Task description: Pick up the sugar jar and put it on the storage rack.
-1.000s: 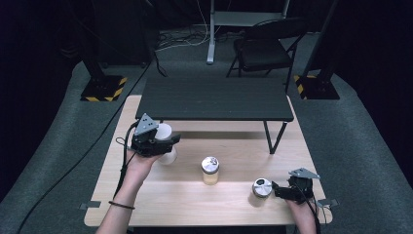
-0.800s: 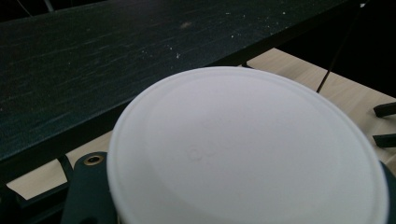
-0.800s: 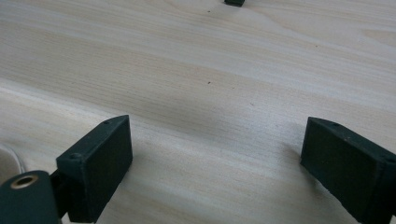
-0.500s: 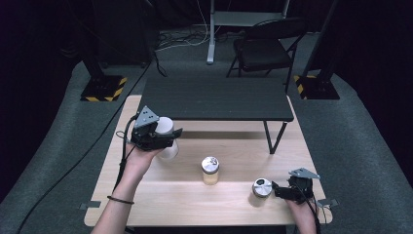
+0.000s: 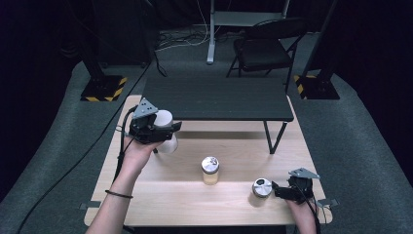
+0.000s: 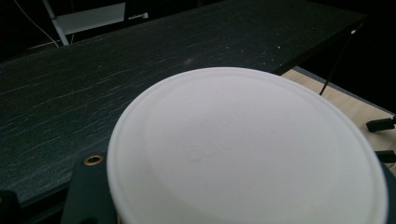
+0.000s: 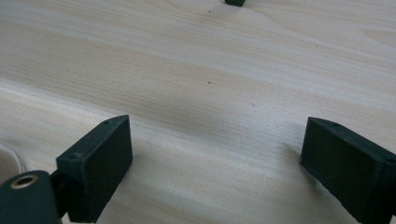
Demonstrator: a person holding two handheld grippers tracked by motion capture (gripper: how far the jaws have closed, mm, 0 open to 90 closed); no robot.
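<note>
The left tongs (image 5: 168, 130) grip a white cup (image 5: 164, 130) lifted off the bench (image 5: 160, 195); keep it level, while the right tongs (image 5: 275, 189) rest open.

White cup (image 5: 165, 130), black shelf (image 5: 214, 99), pale striped-grain wood table (image 5: 195, 200), amber jar (image 5: 210, 171) with silver lid, black grippers, yellow-black striped bases (image 5: 104, 89)

**Around the work**

A capped jar (image 5: 210, 170) stands mid-tabletop (image 5: 195, 200). A silver-lidded tin (image 5: 261, 187) sits to its right. Behind, a dark shelf (image 5: 214, 97) spans the tabletop; a black chair (image 5: 263, 51) stands on the floor beyond.
</note>
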